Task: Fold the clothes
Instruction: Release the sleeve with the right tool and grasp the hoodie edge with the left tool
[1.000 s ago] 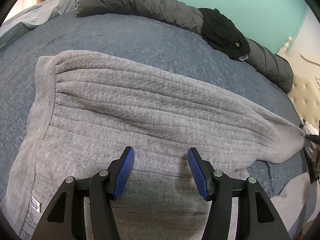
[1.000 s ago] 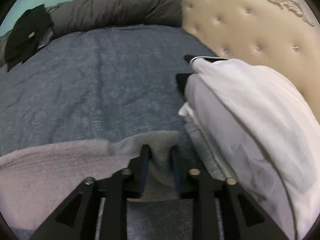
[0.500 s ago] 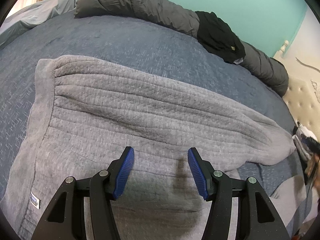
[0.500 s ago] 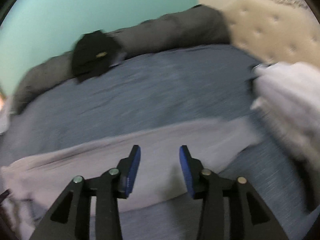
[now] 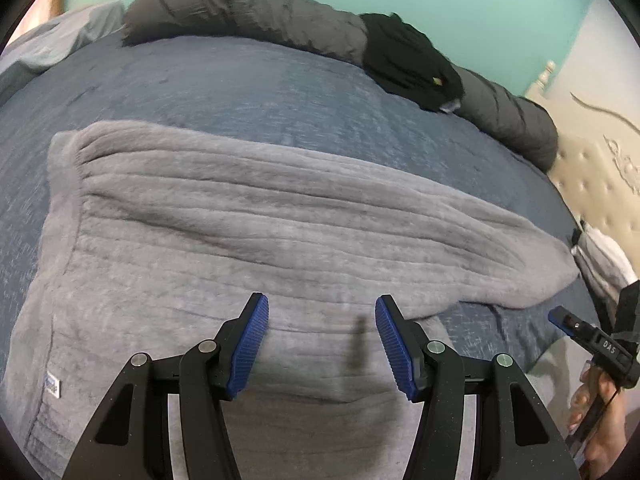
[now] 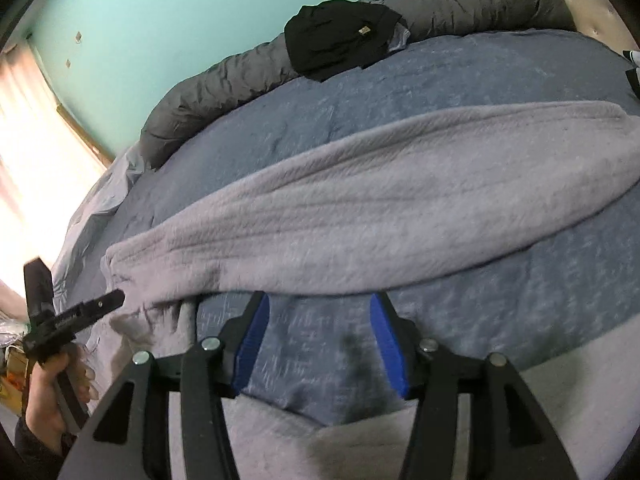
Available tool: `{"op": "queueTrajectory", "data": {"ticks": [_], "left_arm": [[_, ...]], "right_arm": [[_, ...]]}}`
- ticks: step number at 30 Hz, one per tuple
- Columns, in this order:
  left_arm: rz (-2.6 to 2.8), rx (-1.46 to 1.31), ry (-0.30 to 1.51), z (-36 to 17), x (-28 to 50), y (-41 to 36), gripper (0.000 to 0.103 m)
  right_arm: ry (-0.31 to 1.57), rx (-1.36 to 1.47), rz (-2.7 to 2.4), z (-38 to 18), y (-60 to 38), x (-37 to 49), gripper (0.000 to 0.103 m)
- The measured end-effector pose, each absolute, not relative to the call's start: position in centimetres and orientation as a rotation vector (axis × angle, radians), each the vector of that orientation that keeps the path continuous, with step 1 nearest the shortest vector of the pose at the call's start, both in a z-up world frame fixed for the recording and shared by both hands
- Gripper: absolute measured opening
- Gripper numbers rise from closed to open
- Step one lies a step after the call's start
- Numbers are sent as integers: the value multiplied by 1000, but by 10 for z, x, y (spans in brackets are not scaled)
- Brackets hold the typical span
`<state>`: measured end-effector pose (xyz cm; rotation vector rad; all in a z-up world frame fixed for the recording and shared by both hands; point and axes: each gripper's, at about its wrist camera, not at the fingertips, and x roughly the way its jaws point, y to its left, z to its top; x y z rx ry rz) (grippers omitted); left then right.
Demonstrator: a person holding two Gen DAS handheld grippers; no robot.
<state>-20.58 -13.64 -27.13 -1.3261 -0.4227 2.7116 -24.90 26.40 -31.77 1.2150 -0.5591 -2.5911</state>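
A sweater lay spread across the frame's middle on a bed. Behind it, along the top, a rolled duvet carried a garment.

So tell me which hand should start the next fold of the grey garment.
Probably left: the left gripper hangs open directly over the grey garment, while the right gripper, also open and empty, sits over the bare blue bedspread beside it.

A grey ribbed knit garment is spread flat across the blue bed, tapering toward the frame's right.
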Motion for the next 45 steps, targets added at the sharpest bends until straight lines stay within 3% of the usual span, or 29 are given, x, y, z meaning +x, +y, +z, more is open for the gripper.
{"op": "queueTrajectory", "data": {"ticks": [4, 26, 28, 29, 33, 41, 45], "left_arm": [[2689, -1339, -360, -275, -218, -119, 60], [2631, -1343, 238, -297, -241, -22, 60], [2631, -1330, 269, -297, -241, -20, 50], [2631, -1324, 284, -297, -241, -19, 39], [2632, -1293, 285, -288, -239, -23, 11], [2586, -1239, 107, -251, -227, -51, 8], [2486, -1339, 181, -262, -223, -44, 8]], "right_arm": [[-571, 1250, -2558, -327, 258, -254, 60], [-699, 1326, -2469, -348, 285, -281, 62], [-698, 1328, -2469, -348, 286, -280, 62], [-696, 1329, -2470, -348, 286, -280, 62], [-691, 1331, -2471, -348, 287, -279, 62], [-715, 1307, -2478, -341, 289, -279, 63], [-710, 1287, -2488, -337, 289, -279, 63]]}}
